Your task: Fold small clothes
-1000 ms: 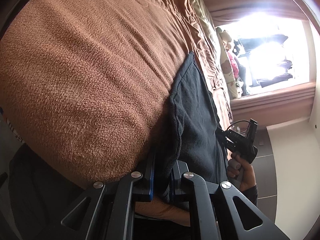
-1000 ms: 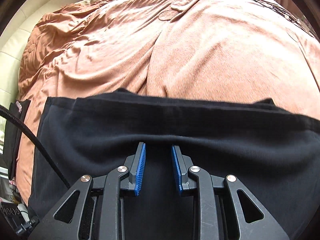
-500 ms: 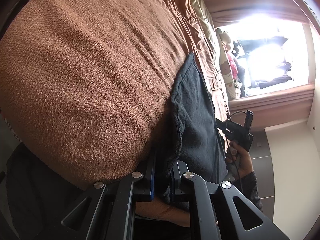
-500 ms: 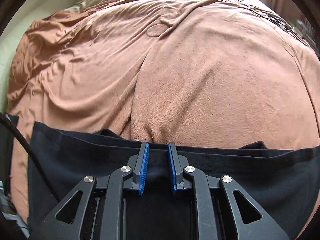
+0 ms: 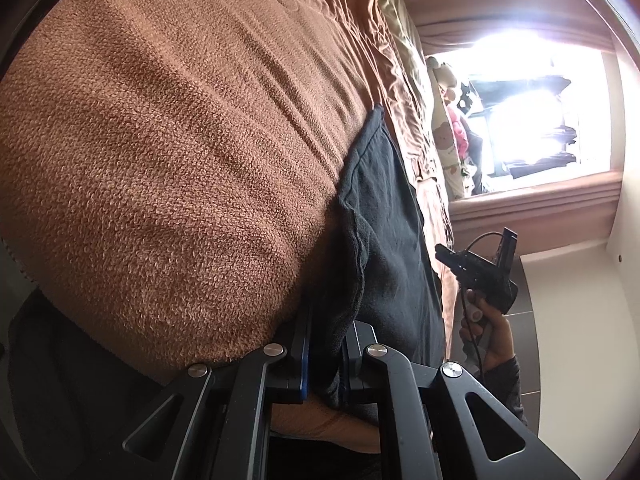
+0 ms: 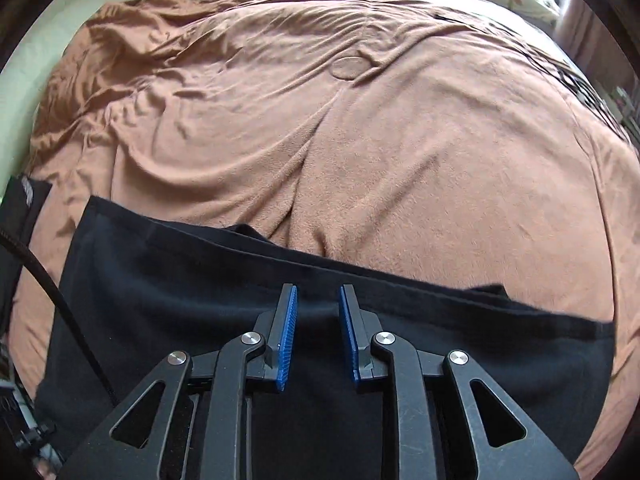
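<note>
A black garment (image 5: pixel 392 232) lies flat along the near edge of a brown blanket (image 5: pixel 180 160) on a bed. My left gripper (image 5: pixel 326 320) is shut on a bunched fold at one end of it. In the right wrist view the garment (image 6: pixel 180 280) spreads wide below my right gripper (image 6: pixel 318 292). That gripper's jaws are opening, and no fold is pinched between the blue pads (image 6: pixel 288 332); the cloth lies beneath them. The left wrist view also shows the right gripper (image 5: pixel 476 272) in a person's hand (image 5: pixel 488 336) at the garment's other end.
The brown blanket (image 6: pixel 400 160) is wrinkled toward the far left. A black cable (image 6: pixel 60 300) crosses the garment's left end, near a dark object (image 6: pixel 24 208). A bright window (image 5: pixel 540 100) and soft toys (image 5: pixel 444 120) stand beyond the bed.
The right gripper's jaws narrowed at the garment's far hem, then widened again as the gripper lifted and rolled a little. The left gripper kept its hold and stayed put.
</note>
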Demonstrator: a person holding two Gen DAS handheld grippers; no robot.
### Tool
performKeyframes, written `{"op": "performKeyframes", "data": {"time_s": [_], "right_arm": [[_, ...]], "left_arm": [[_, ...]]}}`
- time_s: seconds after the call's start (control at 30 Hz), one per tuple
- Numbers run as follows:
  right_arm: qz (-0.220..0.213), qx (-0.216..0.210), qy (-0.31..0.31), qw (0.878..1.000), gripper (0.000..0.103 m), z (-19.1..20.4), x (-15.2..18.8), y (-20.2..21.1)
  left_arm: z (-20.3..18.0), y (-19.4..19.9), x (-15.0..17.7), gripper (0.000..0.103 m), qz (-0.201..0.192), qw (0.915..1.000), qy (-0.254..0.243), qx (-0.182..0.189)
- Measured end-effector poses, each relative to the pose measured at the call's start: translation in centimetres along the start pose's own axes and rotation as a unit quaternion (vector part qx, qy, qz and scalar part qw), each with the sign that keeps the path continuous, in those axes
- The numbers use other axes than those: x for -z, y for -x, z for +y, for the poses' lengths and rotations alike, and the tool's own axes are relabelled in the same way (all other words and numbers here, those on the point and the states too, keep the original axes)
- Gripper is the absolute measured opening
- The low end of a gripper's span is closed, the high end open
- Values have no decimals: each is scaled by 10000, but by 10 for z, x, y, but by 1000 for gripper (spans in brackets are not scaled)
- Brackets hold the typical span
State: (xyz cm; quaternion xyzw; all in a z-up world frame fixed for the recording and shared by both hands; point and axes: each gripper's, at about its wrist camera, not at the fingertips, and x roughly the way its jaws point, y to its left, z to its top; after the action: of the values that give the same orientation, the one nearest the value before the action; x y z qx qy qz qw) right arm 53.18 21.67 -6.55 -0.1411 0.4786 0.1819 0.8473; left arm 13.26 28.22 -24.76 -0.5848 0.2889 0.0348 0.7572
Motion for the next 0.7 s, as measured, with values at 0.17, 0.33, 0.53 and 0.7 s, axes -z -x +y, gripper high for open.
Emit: {"op": "performKeyframes", "data": {"time_s": [0.17, 0.33, 0.53, 0.7], "right_arm": [[160, 55, 422, 9990, 50, 5, -13, -12], [297, 279, 747, 9964, 50, 10, -14, -27], [282, 172, 993, 9945, 23, 16, -12, -40], [201, 384, 1044, 9936, 0, 18, -16, -37]], "left_arm": [[1, 0, 0, 11, 6, 10000, 19, 12], [2, 1, 2, 11, 12, 10000, 46, 15], [1, 2, 4, 11, 8, 10000, 30, -16], [-1, 1, 4, 11, 4, 10000, 18, -37]]}}
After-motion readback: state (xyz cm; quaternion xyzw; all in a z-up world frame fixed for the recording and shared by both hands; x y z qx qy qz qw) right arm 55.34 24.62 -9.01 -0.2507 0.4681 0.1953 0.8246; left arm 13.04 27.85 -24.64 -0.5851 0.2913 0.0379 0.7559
